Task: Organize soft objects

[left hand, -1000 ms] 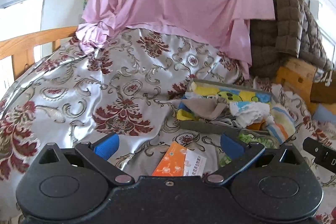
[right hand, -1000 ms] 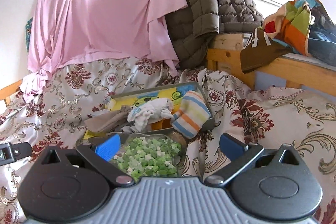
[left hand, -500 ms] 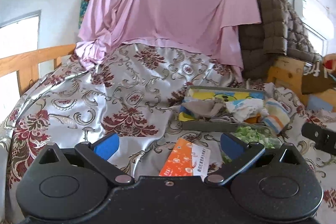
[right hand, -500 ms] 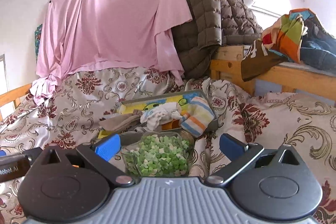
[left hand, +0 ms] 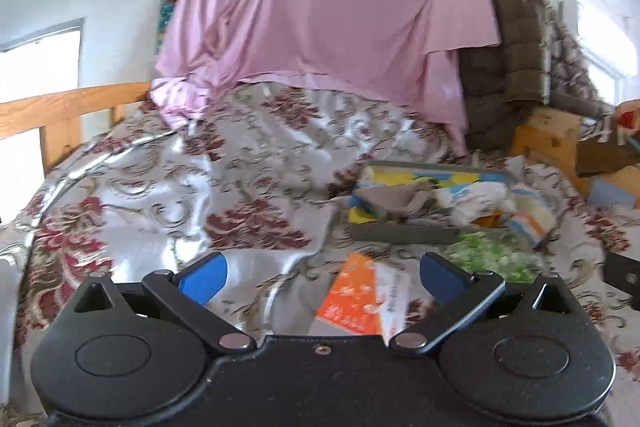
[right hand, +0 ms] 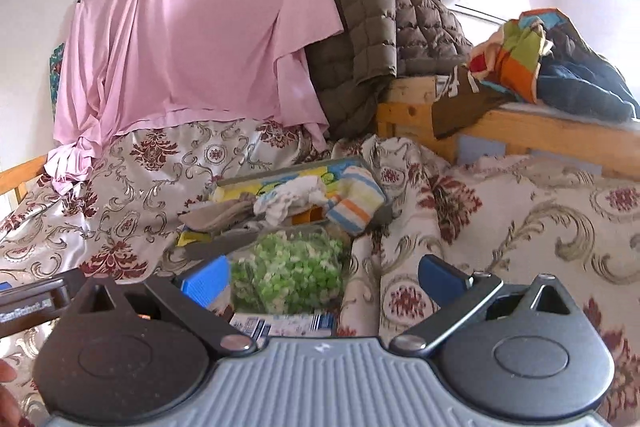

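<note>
Hovering above the bed (left hand: 168, 195), both claws stand wide open with nothing between their blue pads. The left claw (left hand: 322, 277) points at an orange-and-white packet (left hand: 360, 297) lying on the patterned bedspread just ahead of it. The right claw (right hand: 322, 277) looks over a clear bag of green pieces (right hand: 290, 269), with a blue-and-white packet (right hand: 280, 323) nearer still.

Farther off, right of centre in the left view, sits the grey tray (right hand: 288, 173) with a bright cartoon lining. In it lie the soft things: a taupe cloth (right hand: 216, 217) at its left, a white bundle (right hand: 292, 199) in the middle, and a striped sock-like piece (right hand: 354, 203) draped over the right rim.

Neither claw has picked a target yet, so the step in hand looks like choosing and approaching one item. To do it well, I would take one piece at a time, coming down on the highest fold of the fabric and pinching a thick bunch instead of a single layer. The striped piece, hanging over the edge, seems easiest to reach from the right. Slippery satin underneath may slide, so lift straight up and slowly.
</note>
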`<state>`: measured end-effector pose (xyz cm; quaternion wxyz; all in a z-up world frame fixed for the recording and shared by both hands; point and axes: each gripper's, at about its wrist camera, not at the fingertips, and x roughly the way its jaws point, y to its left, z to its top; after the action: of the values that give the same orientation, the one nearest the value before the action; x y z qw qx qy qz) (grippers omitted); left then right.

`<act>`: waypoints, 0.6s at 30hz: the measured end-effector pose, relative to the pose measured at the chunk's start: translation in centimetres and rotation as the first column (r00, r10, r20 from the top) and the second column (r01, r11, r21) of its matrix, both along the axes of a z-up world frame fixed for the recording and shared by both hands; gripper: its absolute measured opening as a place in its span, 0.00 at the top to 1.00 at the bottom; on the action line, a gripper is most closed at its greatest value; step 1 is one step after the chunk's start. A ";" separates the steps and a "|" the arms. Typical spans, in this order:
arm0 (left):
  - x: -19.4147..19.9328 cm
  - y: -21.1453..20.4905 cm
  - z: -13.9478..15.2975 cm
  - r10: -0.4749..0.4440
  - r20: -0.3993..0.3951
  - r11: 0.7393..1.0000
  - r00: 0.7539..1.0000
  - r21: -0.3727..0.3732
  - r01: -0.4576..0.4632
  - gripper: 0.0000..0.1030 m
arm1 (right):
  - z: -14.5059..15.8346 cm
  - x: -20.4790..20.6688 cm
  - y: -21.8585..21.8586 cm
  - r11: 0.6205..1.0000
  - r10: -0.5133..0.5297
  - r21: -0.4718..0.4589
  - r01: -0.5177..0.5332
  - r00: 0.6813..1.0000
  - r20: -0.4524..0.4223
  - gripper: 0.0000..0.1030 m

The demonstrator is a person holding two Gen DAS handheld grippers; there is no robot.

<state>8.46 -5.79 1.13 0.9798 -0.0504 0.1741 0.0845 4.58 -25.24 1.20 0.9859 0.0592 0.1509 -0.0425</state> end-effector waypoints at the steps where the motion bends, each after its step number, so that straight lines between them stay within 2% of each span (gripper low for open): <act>1: 0.0 0.1 -0.1 0.016 -0.007 1.000 1.000 -0.004 -0.016 0.01 | -0.1 -0.3 0.1 1.000 0.002 0.003 -0.002 1.000 -0.005 0.00; 5: 0.0 0.7 -0.8 0.022 -0.039 0.999 0.999 -0.035 -0.024 0.01 | -0.6 -0.9 0.8 1.000 0.016 -0.016 -0.017 1.000 -0.012 0.00; 12: -0.4 1.0 -1.7 0.068 -0.046 0.998 0.997 -0.012 -0.069 0.01 | -1.4 -0.4 1.1 1.000 0.009 -0.028 -0.009 1.000 -0.026 0.00; 18: -0.6 0.7 -2.1 0.065 -0.063 0.998 0.996 0.001 -0.065 0.01 | -1.8 -0.4 1.0 1.000 0.024 -0.012 -0.024 1.000 -0.019 0.00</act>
<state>7.89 -5.05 -0.92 0.9705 -0.0540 0.2031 0.1179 4.20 -24.27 -0.57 0.9851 0.0510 0.1609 -0.0320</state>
